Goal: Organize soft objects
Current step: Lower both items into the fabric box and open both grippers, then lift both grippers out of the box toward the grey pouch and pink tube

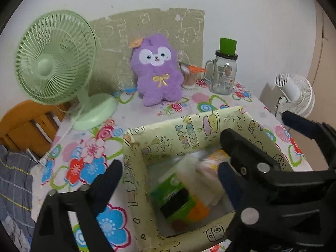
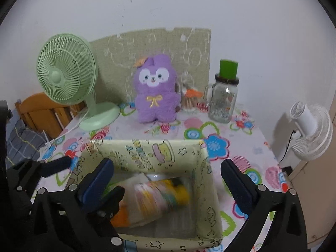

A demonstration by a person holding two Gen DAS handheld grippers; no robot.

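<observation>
A pale yellow cartoon-print fabric box stands on the flowered table. Inside it lie a green tissue pack and a clear-wrapped pastel bundle, blurred in both views. A purple plush bunny stands upright against the back wall. My left gripper is open and empty over the box's left side. My right gripper is open and empty above the box. The right gripper's fingers also show in the left wrist view.
A green desk fan stands at the back left. A glass mug jar with a green cap and a small cup of sticks stand at the back right. A white fan is off the table's right edge.
</observation>
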